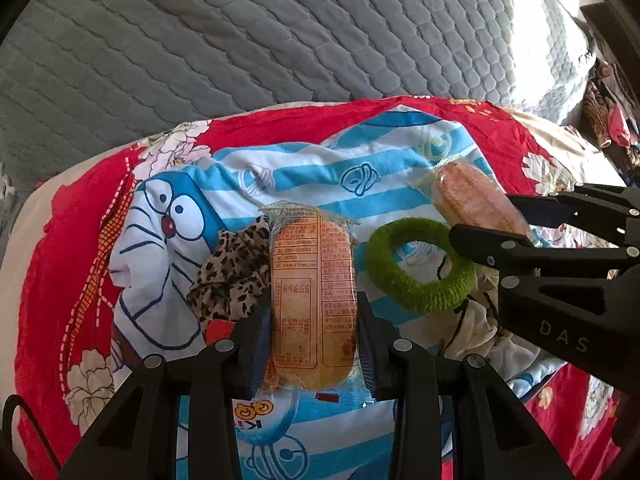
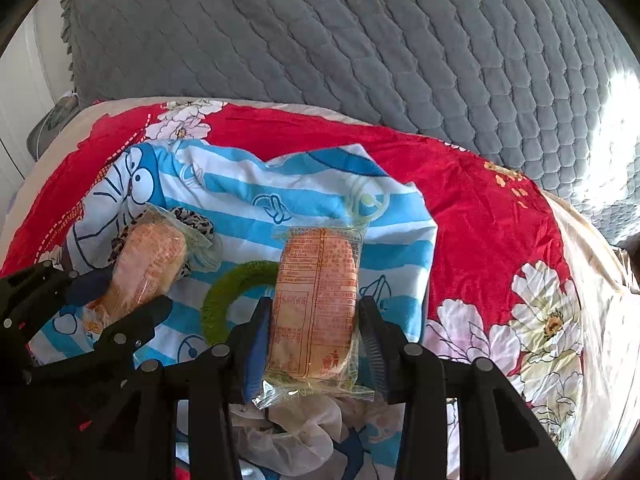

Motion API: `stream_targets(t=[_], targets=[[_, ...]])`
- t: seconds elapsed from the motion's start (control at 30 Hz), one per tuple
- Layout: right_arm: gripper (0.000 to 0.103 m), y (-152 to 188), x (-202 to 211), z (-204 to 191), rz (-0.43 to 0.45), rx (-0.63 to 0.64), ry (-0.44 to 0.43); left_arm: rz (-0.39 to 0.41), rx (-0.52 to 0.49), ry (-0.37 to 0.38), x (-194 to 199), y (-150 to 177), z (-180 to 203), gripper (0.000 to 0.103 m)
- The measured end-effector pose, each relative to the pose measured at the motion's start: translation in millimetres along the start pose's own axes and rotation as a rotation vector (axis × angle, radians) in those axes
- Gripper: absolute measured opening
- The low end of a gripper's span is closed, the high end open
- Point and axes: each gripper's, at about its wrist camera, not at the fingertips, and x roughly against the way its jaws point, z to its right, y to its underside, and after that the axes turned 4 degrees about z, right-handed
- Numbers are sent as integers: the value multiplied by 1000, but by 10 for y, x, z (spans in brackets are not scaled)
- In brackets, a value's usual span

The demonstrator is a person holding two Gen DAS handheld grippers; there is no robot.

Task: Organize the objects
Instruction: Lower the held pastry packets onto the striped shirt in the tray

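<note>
My left gripper [image 1: 316,320] is shut on a wrapped bread bun [image 1: 314,296], held above the blue striped cartoon cloth [image 1: 288,168]. My right gripper [image 2: 316,320] is shut on a second wrapped bread bun [image 2: 316,300]. Each gripper shows in the other view: the right one [image 1: 496,220] with its bun [image 1: 476,196], the left one [image 2: 120,292] with its bun [image 2: 148,264]. A green fuzzy ring [image 1: 416,268] lies on the cloth between them and also shows in the right wrist view [image 2: 224,292]. A leopard-print scrunchie [image 1: 236,276] lies left of the left bun.
A red floral bedsheet [image 2: 480,216] covers the bed under the cartoon cloth. A grey quilted headboard [image 1: 240,40] rises behind. Crumpled clear plastic [image 2: 300,428] lies under the right gripper. Clothes [image 1: 608,120] hang at the far right.
</note>
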Motion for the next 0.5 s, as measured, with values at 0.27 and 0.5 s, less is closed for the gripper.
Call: stream_targets(t=[0.27,0.5], targets=[[43,38,-76,-47,-19,15,3,-11,2,3,-56,21,40,39],[43,68,-132,-42,-38,17,5,-28,1,-4,-111,77,82,39]])
